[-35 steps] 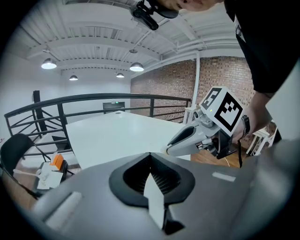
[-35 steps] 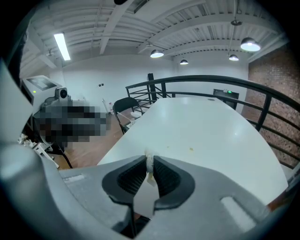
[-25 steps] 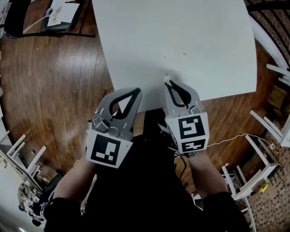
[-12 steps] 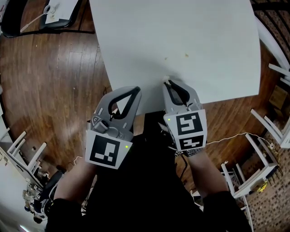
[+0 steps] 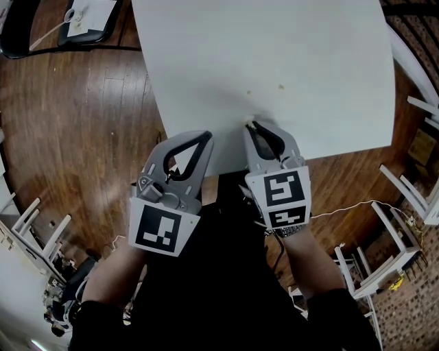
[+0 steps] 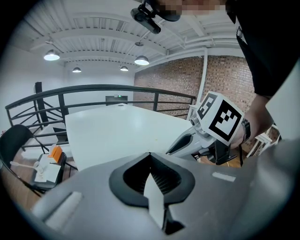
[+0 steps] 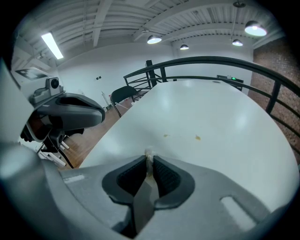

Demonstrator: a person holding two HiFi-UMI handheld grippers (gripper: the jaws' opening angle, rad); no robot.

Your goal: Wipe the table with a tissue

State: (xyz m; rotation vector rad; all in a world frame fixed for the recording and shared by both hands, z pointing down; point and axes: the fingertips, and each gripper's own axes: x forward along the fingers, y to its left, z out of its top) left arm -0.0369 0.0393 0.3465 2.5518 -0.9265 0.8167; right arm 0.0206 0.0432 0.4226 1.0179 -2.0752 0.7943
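Note:
The white table [image 5: 274,48] fills the upper middle of the head view. Two small yellowish crumbs [image 5: 280,87] lie on it just beyond my right gripper [image 5: 251,124]. That gripper sits at the table's near edge, shut on a small white bit of tissue [image 5: 250,119] that pokes out past its tips. The right gripper view shows the same tissue [image 7: 149,153] pinched between the dark pads, with the crumbs [image 7: 197,137] ahead. My left gripper [image 5: 208,136] rests beside it over the table's near left corner, shut with nothing in it.
Brown wooden floor [image 5: 89,130] surrounds the table. A black chair with papers [image 5: 82,20] stands at the far left. White chairs [image 5: 411,199] and a thin cable [image 5: 350,206] are on the right. A black railing [image 7: 211,61] runs beyond the table's far edge.
The right gripper has edged slightly left along the table's near edge with the tissue still in it. The left gripper has held still.

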